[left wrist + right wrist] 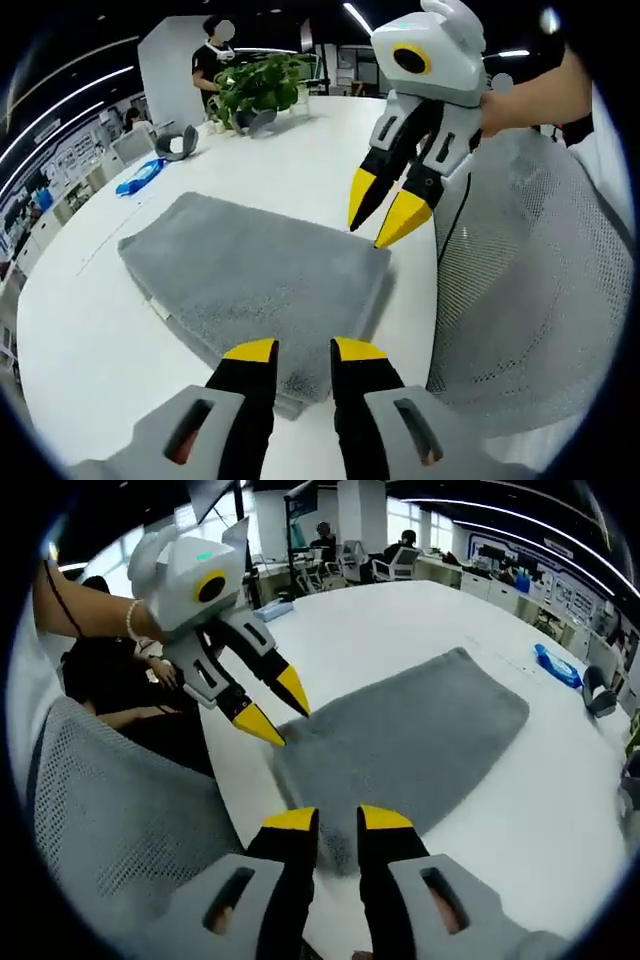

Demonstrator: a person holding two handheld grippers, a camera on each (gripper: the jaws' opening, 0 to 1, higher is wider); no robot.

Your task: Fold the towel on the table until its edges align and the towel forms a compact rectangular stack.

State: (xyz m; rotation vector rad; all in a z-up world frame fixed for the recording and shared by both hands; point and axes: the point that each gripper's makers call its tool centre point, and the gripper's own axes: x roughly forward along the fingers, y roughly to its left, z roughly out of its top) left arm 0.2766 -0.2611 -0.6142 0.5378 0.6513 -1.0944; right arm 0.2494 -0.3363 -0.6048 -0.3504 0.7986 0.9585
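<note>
One grey towel (255,275) lies on the white table (90,340), already doubled over into a thick rectangle with stacked layers showing at its near edge, close to the table's near side where a mesh chair back (530,300) presses in. Two grippers work it. The left gripper (304,352) hovers at the towel's near edge with its jaws slightly apart and nothing between them; the right gripper (338,820) sits at the neighbouring corner in the same state, jaws a little apart, empty. In the left gripper view the right gripper comes in from the far right, tips just above the towel's corner; in the right gripper view the left gripper (270,705) does likewise at the left. The likely risk is a partial pinch: if the jaws close on the top layer alone, the stack would peel apart and the edges would skew. Uneven lifting by the two grippers could twist the fold, and a pull toward the near edge might drag the towel off the table onto the chair. Further off stand one plant (262,85), one blue item (140,176) and one small grey object (177,143).
</note>
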